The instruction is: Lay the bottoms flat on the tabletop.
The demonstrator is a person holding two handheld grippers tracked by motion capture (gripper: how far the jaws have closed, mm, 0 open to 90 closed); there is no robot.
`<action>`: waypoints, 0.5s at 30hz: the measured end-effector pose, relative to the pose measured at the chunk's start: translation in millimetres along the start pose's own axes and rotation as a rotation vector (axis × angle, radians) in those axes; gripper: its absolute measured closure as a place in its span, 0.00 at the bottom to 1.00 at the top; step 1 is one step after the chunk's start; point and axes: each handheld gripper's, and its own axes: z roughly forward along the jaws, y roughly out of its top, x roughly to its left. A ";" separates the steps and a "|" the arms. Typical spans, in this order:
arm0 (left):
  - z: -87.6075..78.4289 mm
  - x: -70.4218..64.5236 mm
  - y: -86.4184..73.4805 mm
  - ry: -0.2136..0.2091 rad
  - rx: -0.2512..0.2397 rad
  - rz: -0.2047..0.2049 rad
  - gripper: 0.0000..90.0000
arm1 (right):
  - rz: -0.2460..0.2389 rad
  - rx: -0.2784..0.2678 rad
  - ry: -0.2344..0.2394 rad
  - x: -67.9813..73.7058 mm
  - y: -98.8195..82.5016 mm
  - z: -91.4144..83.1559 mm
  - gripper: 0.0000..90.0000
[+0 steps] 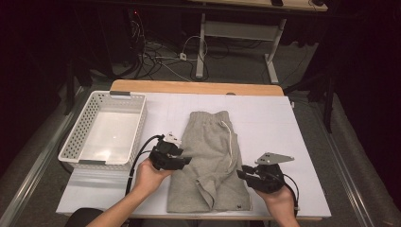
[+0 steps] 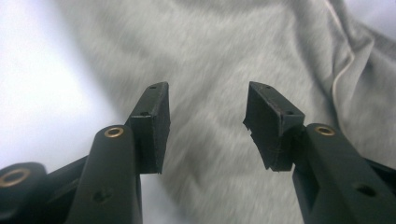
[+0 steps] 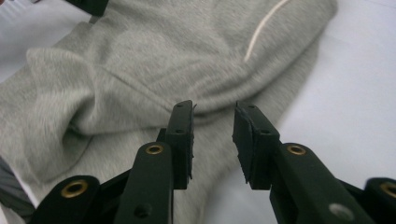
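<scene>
Between the grippers: grey shorts [image 1: 210,161] lie flat on the white table [image 1: 274,118].
Left gripper [image 1: 185,160]: jaws spread, empty, over the shorts' left edge.
Right gripper [image 1: 242,174]: jaws apart, nothing pinched, just beside the right hem.
Handling: soft, light, limp; likely to sag, so pinch a doubled edge or the waistband.
Drawstring [image 1: 230,137]: pale cord, ahead of the right gripper.
Writing: a small dark mark [image 1: 239,206] at the hem, unreadable.

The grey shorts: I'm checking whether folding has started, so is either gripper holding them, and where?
Neither holds them. The left gripper and right gripper both stand open at the grey shorts, nothing pinched.
</scene>
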 end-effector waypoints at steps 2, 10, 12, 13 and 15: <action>-3.7 1.1 -6.1 0.005 0.011 0.001 0.54 | -0.001 0.007 0.004 2.3 6.0 6.7 0.77; -13.7 7.2 -26.1 -0.001 0.014 -0.048 0.52 | -0.025 0.030 -0.004 10.1 27.8 33.7 0.78; -15.1 9.4 -27.2 0.003 0.006 -0.053 0.52 | -0.039 0.059 -0.022 12.0 30.2 40.8 0.78; -16.6 10.9 -27.3 0.014 0.001 -0.051 0.52 | -0.041 0.070 -0.027 12.0 30.5 43.4 0.77; -17.7 13.3 -27.8 0.026 -0.006 -0.059 0.52 | -0.034 0.091 -0.040 10.8 30.1 47.7 0.74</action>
